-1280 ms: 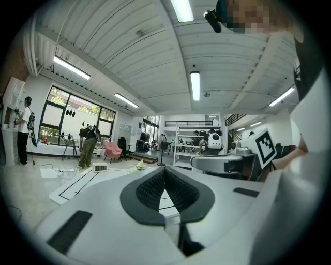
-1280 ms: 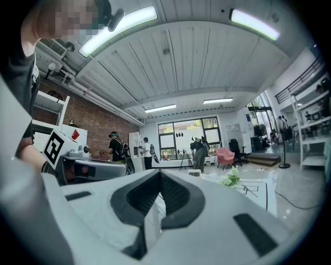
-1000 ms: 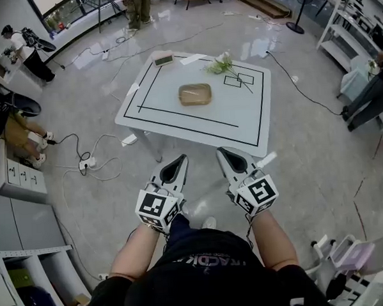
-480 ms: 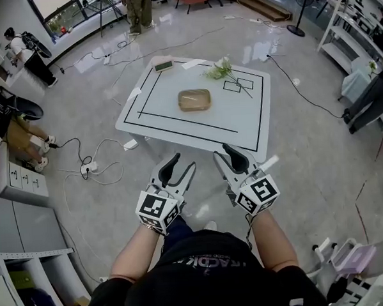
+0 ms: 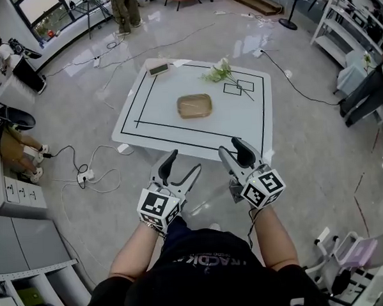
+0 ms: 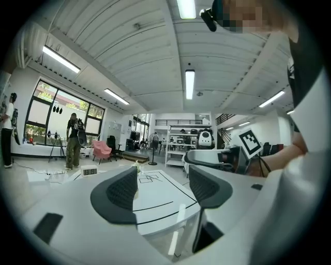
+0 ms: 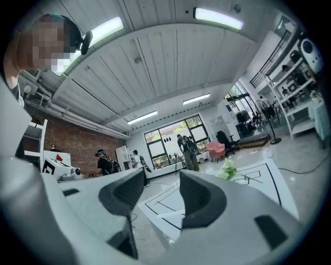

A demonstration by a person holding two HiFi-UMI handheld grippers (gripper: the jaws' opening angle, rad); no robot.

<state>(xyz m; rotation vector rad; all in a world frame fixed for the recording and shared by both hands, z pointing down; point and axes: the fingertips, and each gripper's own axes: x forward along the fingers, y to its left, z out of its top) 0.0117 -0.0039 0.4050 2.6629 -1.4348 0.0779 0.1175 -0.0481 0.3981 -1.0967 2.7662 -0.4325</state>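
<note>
Head view: a person stands a little short of a white table (image 5: 249, 124), the left gripper (image 5: 184, 162) and right gripper (image 5: 233, 148) held side by side, both with jaws parted and nothing between them. A shallow tan tray (image 5: 194, 106) lies on the tabletop well ahead of both grippers, with a sprig of flowers (image 5: 220, 71) and a small digital clock (image 5: 157, 68) farther off beyond it. Left gripper view: the left gripper (image 6: 163, 176) has its ribbed pads (image 6: 124, 189) spread wide, the table's black-lined near corner (image 6: 155, 195) showing through the gap. Right gripper view: the right gripper (image 7: 161, 189) is likewise spread and empty, the table (image 7: 170, 209) ahead of it and the flowers (image 7: 227, 170) ahead to its right.
</note>
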